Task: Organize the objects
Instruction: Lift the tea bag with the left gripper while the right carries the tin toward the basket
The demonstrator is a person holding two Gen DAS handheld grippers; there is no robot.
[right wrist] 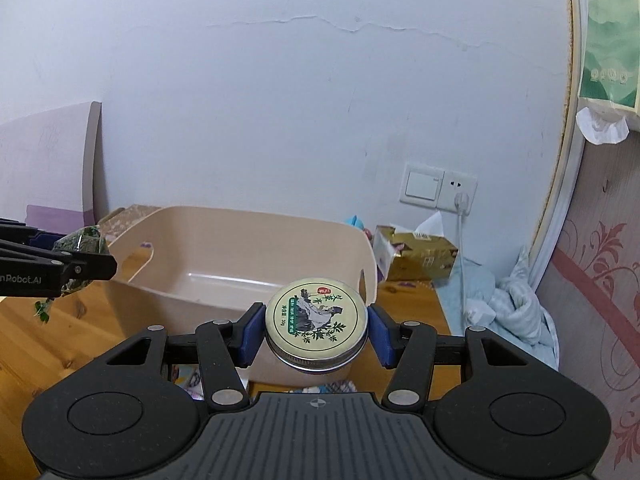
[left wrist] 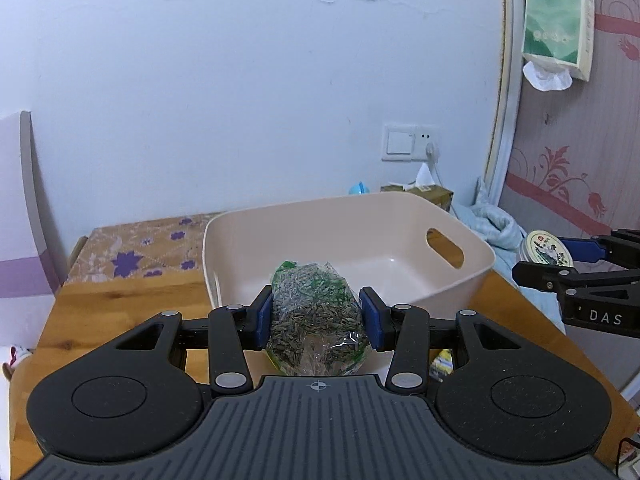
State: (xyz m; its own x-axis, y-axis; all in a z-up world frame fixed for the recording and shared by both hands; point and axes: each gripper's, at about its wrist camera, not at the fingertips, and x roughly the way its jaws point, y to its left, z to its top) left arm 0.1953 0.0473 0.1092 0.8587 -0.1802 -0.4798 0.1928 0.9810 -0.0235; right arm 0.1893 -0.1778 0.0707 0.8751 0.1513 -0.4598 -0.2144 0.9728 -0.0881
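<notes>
My left gripper [left wrist: 316, 318] is shut on a clear plastic bag of dried green tea leaves [left wrist: 316, 320], held above the near rim of a beige plastic bin [left wrist: 476, 248]. My right gripper [right wrist: 316, 330] is shut on a round metal tin [right wrist: 316, 316] with a printed lid, raised in front of the same bin [right wrist: 372, 252]. The bin's floor is bare. In the left wrist view the right gripper [left wrist: 560, 260] with the tin [left wrist: 546, 248] shows at the right edge. The right wrist view has the left gripper [right wrist: 92, 252] and bag [right wrist: 82, 242] at the left edge.
The bin stands on a wooden table [left wrist: 120, 308] with a flowered cloth [left wrist: 136, 248] at its far left. Behind it are a tissue box [right wrist: 420, 256], a wall socket [right wrist: 440, 188] with a plug, and crumpled blue cloth [right wrist: 512, 304]. A tissue pack [right wrist: 612, 40] hangs on the right wall.
</notes>
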